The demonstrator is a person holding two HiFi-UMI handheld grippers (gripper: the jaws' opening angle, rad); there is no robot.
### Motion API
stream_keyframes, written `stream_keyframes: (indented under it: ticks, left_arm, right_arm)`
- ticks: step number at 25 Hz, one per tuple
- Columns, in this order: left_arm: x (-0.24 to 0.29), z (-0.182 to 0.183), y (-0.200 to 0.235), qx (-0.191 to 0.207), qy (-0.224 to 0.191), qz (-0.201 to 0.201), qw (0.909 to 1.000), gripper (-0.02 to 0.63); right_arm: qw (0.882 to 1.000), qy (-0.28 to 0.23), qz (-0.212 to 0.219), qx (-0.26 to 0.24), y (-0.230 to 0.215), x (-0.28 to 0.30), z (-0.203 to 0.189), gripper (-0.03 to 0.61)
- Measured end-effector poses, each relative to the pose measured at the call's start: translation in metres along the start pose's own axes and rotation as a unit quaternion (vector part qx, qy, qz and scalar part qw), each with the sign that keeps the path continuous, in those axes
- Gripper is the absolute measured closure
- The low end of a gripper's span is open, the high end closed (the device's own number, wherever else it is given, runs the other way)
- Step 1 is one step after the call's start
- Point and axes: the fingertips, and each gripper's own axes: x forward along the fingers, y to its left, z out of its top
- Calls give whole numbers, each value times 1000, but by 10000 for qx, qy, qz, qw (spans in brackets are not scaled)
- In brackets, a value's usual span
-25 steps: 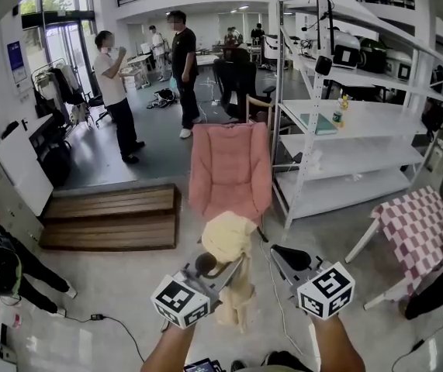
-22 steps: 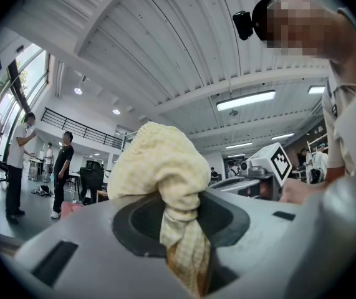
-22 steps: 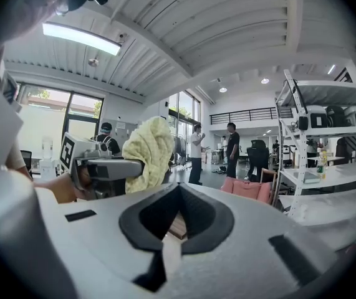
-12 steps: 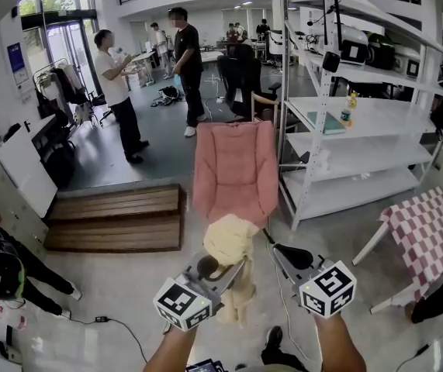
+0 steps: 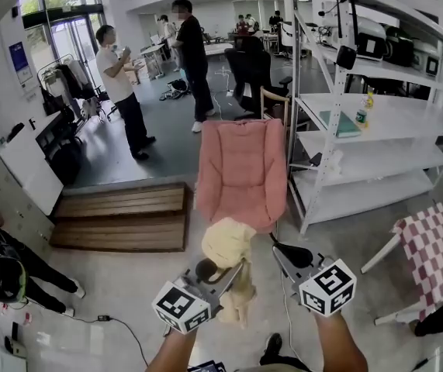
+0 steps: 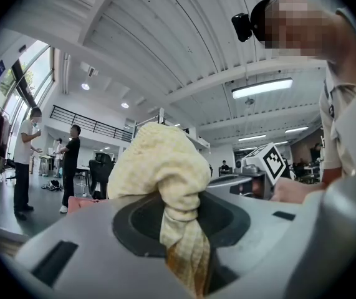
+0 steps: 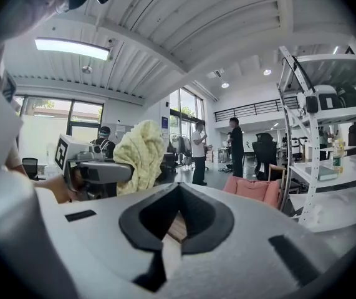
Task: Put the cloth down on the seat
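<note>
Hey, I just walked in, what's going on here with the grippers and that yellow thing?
A person is holding a gripper in each hand. The left gripper is clamped on a bunched yellow cloth, with part of the cloth hanging below its jaws. The right gripper is beside it with nothing between its jaws, which stand slightly apart. Both point toward a pink chair just ahead. The cloth is in the air and not yet down on the seat.

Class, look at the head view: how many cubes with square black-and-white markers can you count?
2. One cube rides on the left gripper, left of the hanging yellow cloth; the other cube rides on the right gripper, right of the cloth. No others show.
</note>
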Motion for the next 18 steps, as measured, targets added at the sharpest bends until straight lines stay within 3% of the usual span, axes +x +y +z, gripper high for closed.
stream_keyframes:
  ticks: [6, 18]
  left_arm:
    - [47, -7, 27, -82, 101, 238, 9996, 489]
    - [123, -11, 47, 14, 190, 324, 9993, 489]
  right_arm:
    - [9998, 23, 176, 64, -52, 23, -7, 588]
    - [9993, -111, 343, 123, -131, 38, 0, 588]
